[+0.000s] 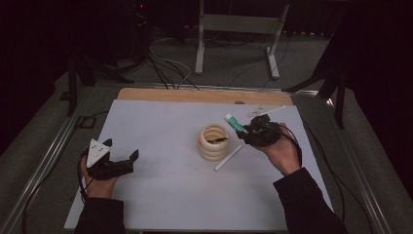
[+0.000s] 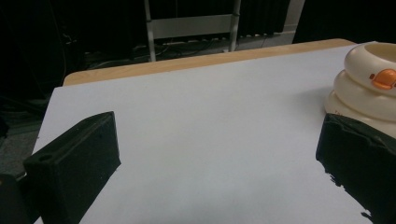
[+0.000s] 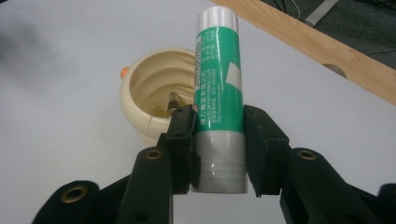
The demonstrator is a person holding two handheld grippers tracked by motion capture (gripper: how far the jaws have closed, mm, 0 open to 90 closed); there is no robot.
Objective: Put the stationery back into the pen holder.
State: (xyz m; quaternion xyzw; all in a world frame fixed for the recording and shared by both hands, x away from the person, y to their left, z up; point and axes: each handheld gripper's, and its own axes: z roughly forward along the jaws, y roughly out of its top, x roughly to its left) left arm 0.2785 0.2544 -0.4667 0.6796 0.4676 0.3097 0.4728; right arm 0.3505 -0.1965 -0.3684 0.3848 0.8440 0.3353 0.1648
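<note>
The right tongs (image 3: pixel 218 149) were clamped on the glue stick (image 3: pixel 219 93), at three o'clock of the cream holder (image 1: pixel 213 142); dropping it in remained. Left tongs (image 1: pixel 119 148) stood apart, idle.

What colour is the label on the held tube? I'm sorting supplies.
Green with white print, on the tube; clearest in the right gripper view.

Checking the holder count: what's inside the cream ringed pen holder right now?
Inside the pen holder one dark, slim item leans across the opening; its brassy end shows past the glue stick in the right gripper. The stick and the holder's wall hide the bottom.
</note>
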